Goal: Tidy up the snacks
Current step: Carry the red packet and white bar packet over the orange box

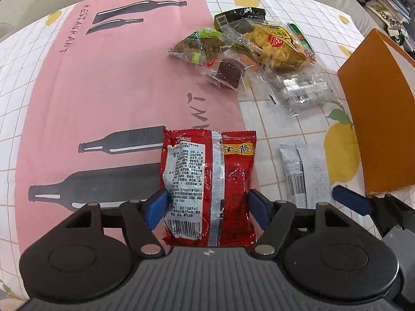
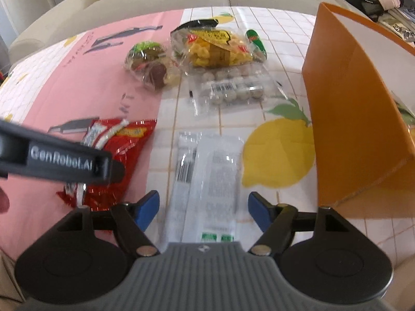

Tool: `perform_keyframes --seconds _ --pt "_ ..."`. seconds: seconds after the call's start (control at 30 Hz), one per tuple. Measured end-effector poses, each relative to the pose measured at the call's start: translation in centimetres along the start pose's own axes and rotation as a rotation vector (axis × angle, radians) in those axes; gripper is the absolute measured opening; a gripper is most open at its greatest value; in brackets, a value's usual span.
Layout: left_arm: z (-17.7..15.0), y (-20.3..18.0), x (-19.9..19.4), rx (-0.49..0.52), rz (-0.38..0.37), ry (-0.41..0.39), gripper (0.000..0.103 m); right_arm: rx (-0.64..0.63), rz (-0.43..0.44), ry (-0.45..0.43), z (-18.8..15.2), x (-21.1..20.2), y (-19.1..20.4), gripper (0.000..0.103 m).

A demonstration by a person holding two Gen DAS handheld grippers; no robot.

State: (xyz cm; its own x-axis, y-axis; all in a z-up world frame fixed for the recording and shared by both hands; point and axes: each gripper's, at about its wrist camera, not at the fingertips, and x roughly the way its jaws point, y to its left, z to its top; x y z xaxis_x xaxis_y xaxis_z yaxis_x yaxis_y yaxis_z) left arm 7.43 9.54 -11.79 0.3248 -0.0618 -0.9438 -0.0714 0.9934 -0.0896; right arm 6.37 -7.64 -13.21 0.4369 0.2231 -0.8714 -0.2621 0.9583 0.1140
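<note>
A: Nearest the orange box [image 2: 358, 119]?
B: Right gripper [image 2: 203, 211], jaws wide, straddling the white packet [image 2: 210, 176] beside the box, pads clear of it.
A: Further left?
B: Left gripper [image 1: 207, 208], jaws spread, red packet [image 1: 207, 189] between them, ungripped.
A: Beyond?
B: The snack pile [image 1: 259, 49], left of the box.
</note>
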Motion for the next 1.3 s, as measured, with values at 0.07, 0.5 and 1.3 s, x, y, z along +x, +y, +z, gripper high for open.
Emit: perform_keyframes --seconds 0.07,0.5,1.3 --pt "0.1 0.1 0.2 -0.008 0.000 0.003 0.084 -0.013 0.003 -0.009 0.2 0.3 0.3 0.074" --pt "0.0 -0.6 1.2 0.019 0.023 0.007 0.087 -0.106 -0.032 -0.061 -0.2 0.1 0.8 0.050" --pt "2.2 -4.3 -10.0 0.024 -0.087 -0.161 0.079 -0.051 0.091 -0.151 3.9 -11.3 -3.9 0.045"
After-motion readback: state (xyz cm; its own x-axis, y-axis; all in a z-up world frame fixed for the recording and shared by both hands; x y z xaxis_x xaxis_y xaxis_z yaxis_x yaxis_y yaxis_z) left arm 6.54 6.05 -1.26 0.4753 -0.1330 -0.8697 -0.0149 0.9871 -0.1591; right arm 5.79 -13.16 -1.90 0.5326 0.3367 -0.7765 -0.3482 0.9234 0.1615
